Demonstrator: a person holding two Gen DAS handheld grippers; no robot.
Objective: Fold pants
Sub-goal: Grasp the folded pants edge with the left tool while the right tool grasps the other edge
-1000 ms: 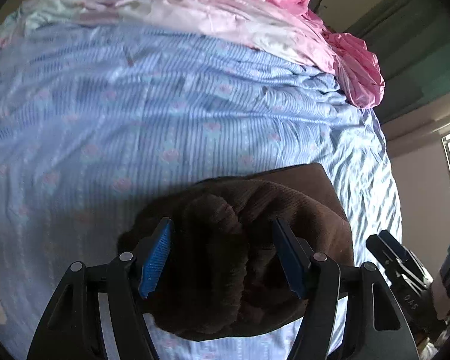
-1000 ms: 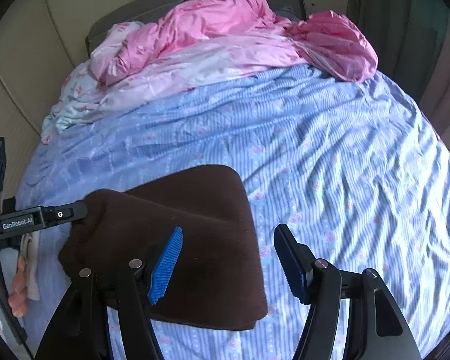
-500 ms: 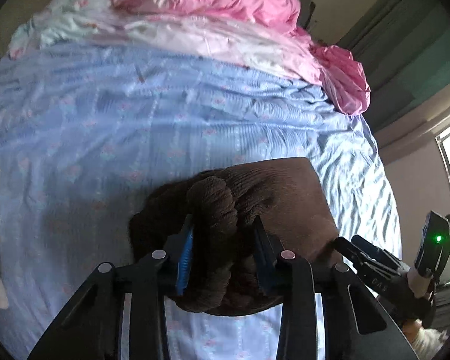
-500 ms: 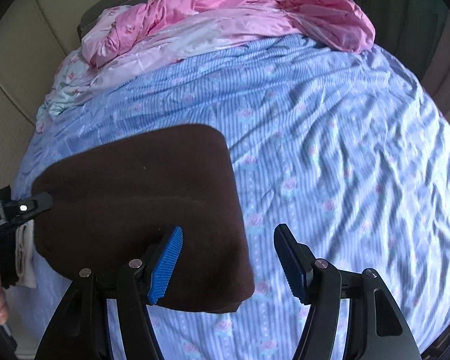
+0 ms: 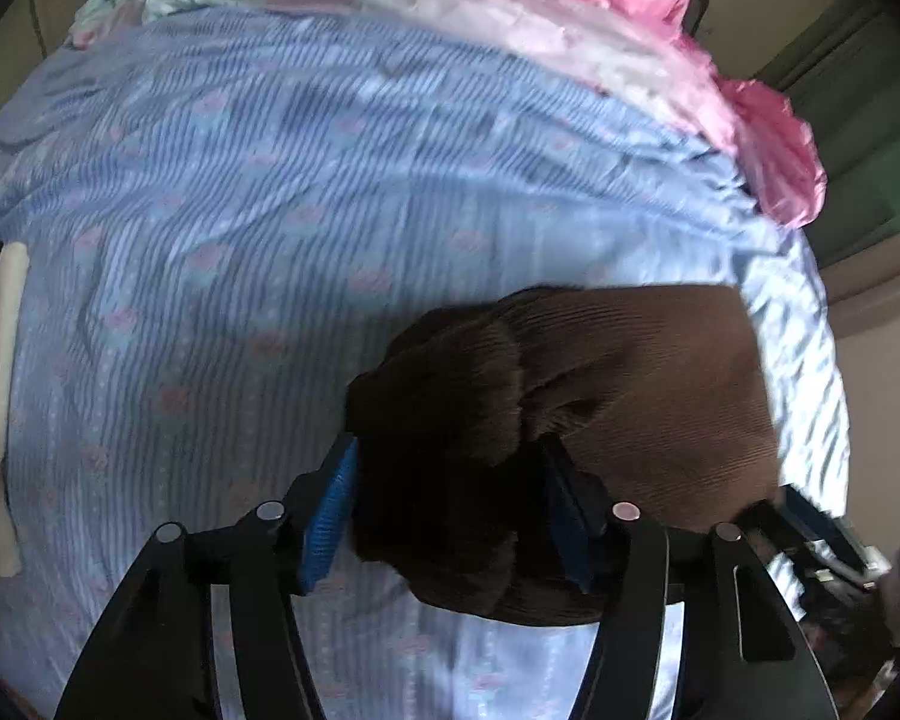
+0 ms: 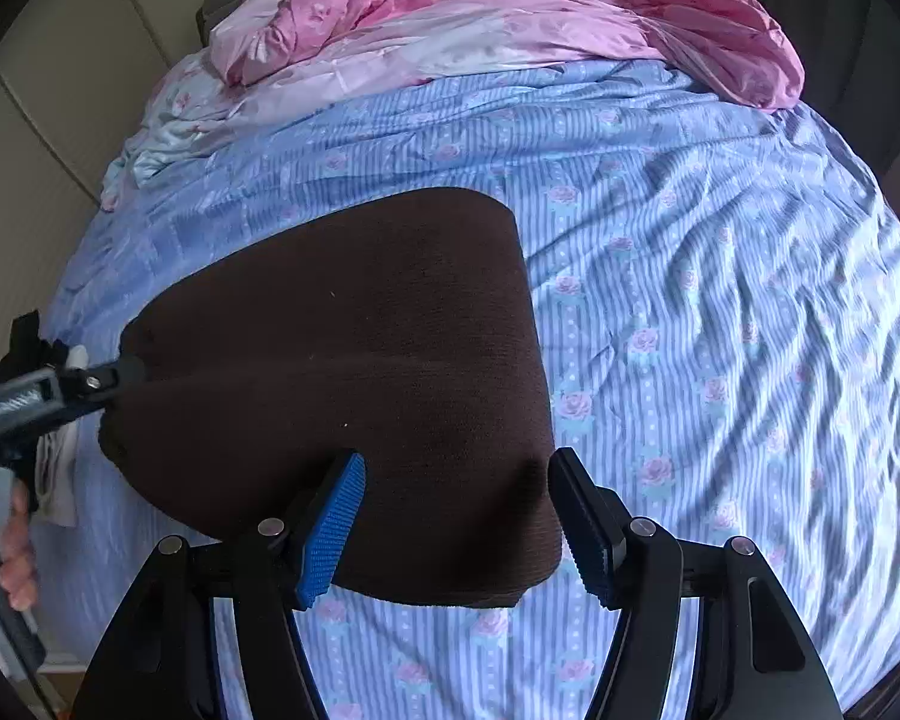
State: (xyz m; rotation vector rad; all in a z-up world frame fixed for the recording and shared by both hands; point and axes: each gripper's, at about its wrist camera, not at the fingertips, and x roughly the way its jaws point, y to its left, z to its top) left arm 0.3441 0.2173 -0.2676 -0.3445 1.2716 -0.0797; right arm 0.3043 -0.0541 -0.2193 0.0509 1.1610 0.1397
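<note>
Folded dark brown corduroy pants [image 6: 342, 360] lie on a blue striped, rose-printed bedsheet [image 6: 720, 312], one bunched end between the opening jaws of the left gripper [image 5: 450, 516], while the right gripper [image 6: 456, 522] gapes, unclamped, over their near corner.

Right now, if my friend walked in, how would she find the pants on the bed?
Look at the big bed with the blue striped sheet. Pink bedding is piled at its far end; at the near end lies one flat folded bundle, the brown pants. It is the only dark, plain thing on the bed.
</note>
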